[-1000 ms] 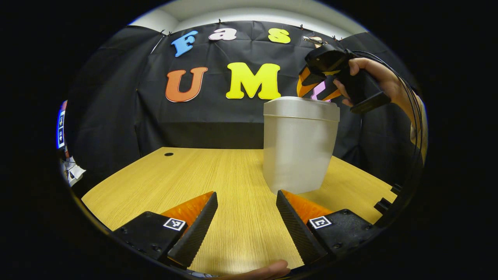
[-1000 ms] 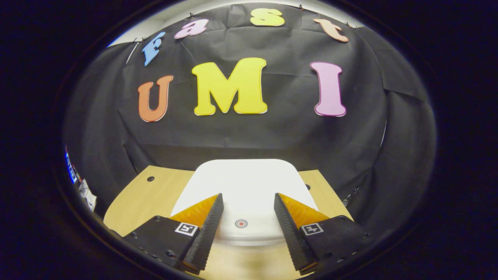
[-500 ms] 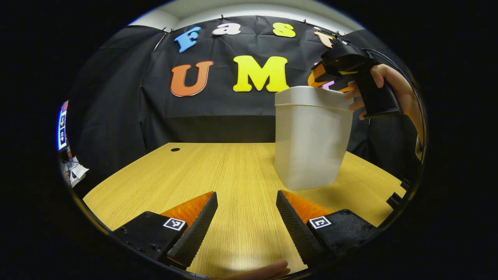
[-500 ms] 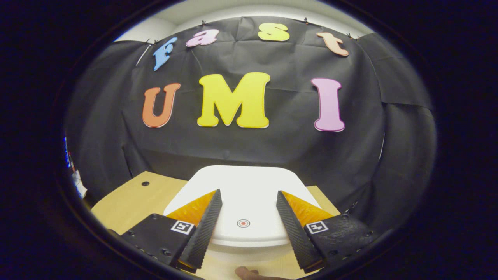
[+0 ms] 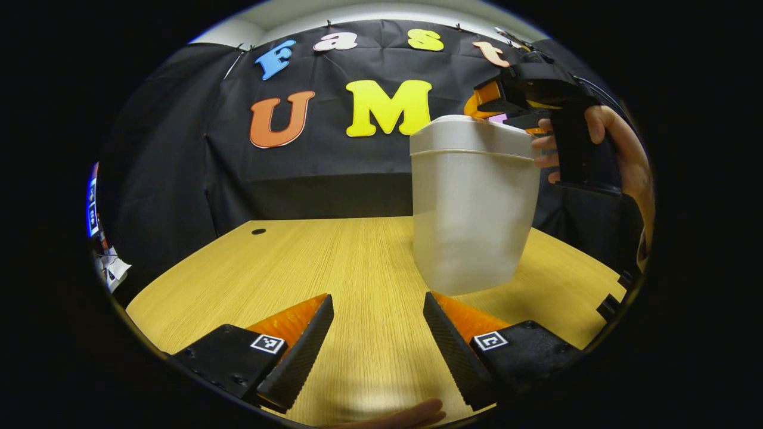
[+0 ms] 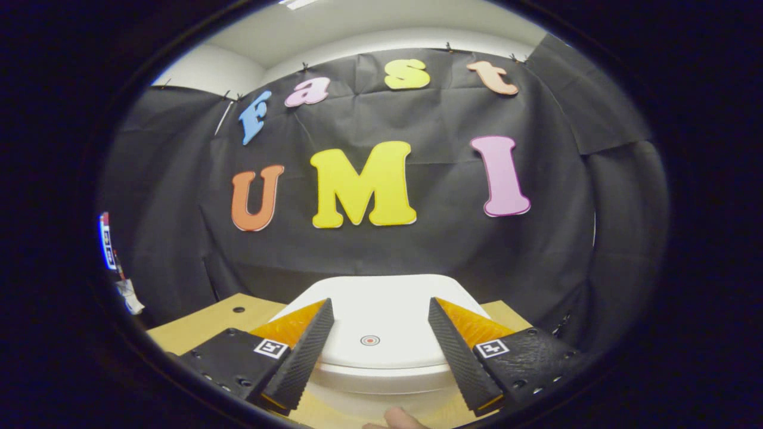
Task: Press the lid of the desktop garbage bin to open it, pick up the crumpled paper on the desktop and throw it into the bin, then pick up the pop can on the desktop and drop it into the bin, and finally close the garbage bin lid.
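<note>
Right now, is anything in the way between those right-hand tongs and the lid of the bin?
Nothing visible. The right tongs hang open just above the closed bin lid, one finger either side of its target mark.

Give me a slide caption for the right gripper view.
Open right gripper poised over the closed bin lid and its target mark.

A pale wood-grain tabletop (image 5: 310, 268) runs back to the black cloth wall (image 5: 179, 167), with a small dark hole (image 5: 259, 231) near the tabletop's far left corner and a lit screen (image 5: 92, 205) off its left edge.
</note>
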A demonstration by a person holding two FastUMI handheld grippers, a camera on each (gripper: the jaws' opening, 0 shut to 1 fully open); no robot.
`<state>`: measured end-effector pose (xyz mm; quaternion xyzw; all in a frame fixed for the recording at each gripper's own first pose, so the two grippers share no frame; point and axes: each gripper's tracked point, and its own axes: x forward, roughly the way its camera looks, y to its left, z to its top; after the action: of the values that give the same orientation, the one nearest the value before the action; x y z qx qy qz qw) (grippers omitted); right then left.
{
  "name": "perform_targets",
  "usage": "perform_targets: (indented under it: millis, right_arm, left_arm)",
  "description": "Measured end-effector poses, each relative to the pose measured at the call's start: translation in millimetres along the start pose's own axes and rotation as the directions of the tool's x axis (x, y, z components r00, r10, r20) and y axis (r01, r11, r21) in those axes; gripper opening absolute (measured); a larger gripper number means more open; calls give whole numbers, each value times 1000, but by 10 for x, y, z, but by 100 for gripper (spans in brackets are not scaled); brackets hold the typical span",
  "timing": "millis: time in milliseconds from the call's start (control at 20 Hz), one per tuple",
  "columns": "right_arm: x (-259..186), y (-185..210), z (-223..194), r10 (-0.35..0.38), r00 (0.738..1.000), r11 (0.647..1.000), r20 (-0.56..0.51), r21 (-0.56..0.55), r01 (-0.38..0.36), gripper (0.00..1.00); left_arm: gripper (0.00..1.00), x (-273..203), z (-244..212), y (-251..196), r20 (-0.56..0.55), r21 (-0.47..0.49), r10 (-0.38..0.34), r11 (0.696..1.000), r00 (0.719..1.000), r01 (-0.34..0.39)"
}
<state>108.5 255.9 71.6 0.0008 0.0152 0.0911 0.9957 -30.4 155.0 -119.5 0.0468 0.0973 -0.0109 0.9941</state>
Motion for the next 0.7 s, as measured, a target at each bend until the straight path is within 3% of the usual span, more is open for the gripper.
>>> perform_targets:
  millis: [150,400,550,700]
  right_arm:
    - [-13,-70,0,-17,1000,999,2,-41,17,94]
    - [-203,-115,163,10,999,1000,49,-8,-10,94]
    - [-140,-191,60,-1,1000,1000,2,7,1,95]
    - [-87,-163,-136,7,1000,996,-11,-90,-8,98]
  left_arm:
    - [99,-7,45,-43,-8,1,-8,1000,1000,8]
    - [99,65,57,-194,-8,10,-18,1000,1000,18]
    - [99,70,56,-236,-13,21,-17,1000,1000,17]
    - [99,72,48,-267,-11,15,-14,1000,1000,14]
